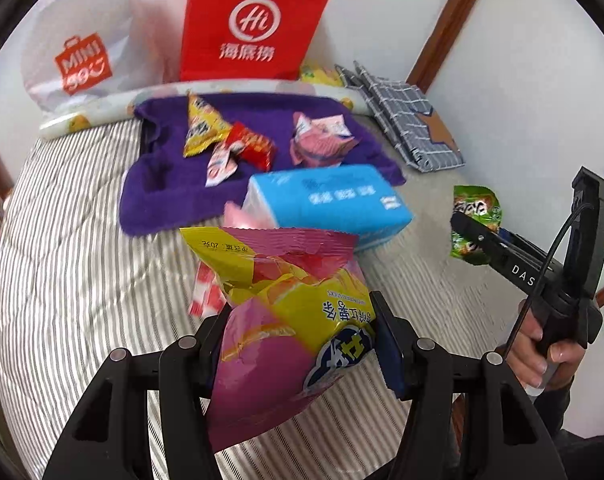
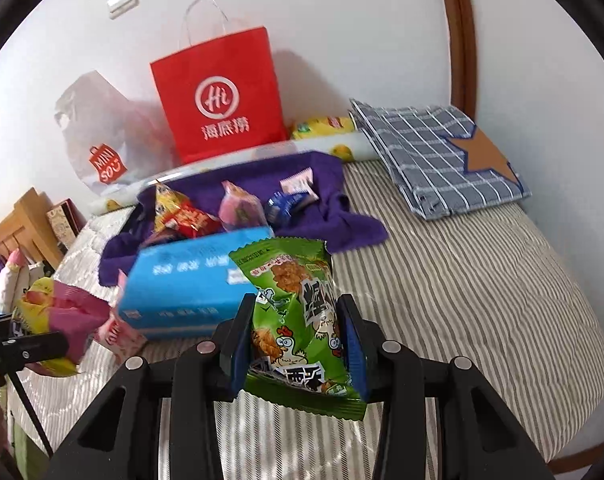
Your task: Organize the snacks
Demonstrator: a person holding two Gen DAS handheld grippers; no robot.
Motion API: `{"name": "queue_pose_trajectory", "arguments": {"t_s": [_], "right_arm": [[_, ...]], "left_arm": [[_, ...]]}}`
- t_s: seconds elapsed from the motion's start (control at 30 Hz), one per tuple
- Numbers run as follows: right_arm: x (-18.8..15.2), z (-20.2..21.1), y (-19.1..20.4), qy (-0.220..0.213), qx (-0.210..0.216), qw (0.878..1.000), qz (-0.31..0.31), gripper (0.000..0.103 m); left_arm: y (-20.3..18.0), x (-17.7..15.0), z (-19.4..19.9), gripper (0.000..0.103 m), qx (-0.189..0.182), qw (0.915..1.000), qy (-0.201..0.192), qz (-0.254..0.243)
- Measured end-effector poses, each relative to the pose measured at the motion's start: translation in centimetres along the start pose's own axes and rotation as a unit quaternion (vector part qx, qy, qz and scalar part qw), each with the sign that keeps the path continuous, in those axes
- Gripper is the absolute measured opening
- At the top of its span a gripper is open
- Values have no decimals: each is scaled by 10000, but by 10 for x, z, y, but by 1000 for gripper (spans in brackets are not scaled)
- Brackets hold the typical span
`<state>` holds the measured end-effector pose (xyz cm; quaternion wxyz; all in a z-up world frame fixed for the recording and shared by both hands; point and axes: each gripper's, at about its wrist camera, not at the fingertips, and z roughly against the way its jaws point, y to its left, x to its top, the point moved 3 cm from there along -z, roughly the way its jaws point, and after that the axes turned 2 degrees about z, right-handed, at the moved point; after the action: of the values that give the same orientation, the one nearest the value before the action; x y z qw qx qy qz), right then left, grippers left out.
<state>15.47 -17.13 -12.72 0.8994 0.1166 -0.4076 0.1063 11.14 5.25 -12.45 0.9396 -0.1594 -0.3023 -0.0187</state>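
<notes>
Pink and yellow foil fills the left hand-held gripper: its fingers are clamped on a pink-and-yellow snack bag held above the striped bed. The right hand-held gripper pinches a green chicken snack packet between blue pads. Beyond both lies a blue tissue pack, touching a purple towel that carries several small snacks. A red paper bag stands against the wall.

I read "Hi" and "海底捞" on the red paper bag, "MINISO" on the white plastic bag, and "DAS" on my right gripper.
</notes>
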Motion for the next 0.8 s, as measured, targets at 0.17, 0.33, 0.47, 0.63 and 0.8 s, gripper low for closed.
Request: {"name": "queue_pose_trajectory", "arguments": {"t_s": [0.17,0.33,0.47,0.63,0.8], "right_arm": [[18,3,10,-173,24,9997,156,38],[38,1,13,-321,48,9992,224,38],[49,-1,16,-402,83,9988,266,38],[62,-10,21,-434,191,9986,240,38],[78,-18,26,-507,237,9980,303,38]], "left_arm": [[-5,17,3,60,112,9999,-105,-47],[-4,39,6,60,159,9995,-268,-17],[-7,53,6,60,175,9992,-360,-50],[-5,70,0,60,51,9992,-383,97],[-5,94,-6,60,49,9991,-417,90]]}}
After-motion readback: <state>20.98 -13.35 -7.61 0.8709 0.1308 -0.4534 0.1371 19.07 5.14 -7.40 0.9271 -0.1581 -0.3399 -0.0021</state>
